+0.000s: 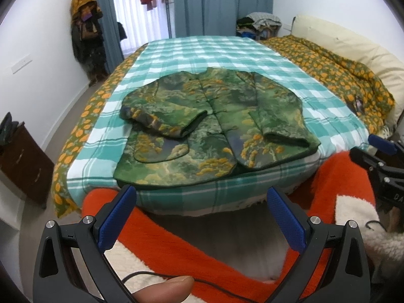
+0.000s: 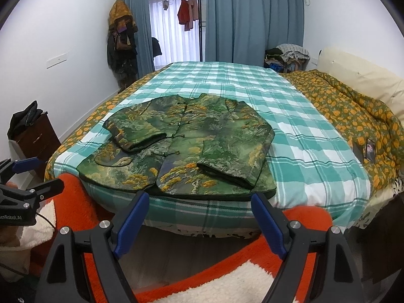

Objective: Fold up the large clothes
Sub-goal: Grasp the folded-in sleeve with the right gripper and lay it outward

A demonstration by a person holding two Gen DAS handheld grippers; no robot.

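Left wrist view: left gripper (image 1: 202, 217) jaws wide apart, empty; jacket (image 1: 212, 123) lies sleeves-in at the bed (image 1: 227, 50) near edge.
Right wrist view: right gripper (image 2: 199, 221) jaws wide, empty.
Risk: thick hem (image 2: 176, 193) overhanging; uneven lift could spill sleeves.

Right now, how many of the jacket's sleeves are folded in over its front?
2: the left sleeve lies angled across the jacket front; the right sleeve runs down its right side. Both grippers hover open.
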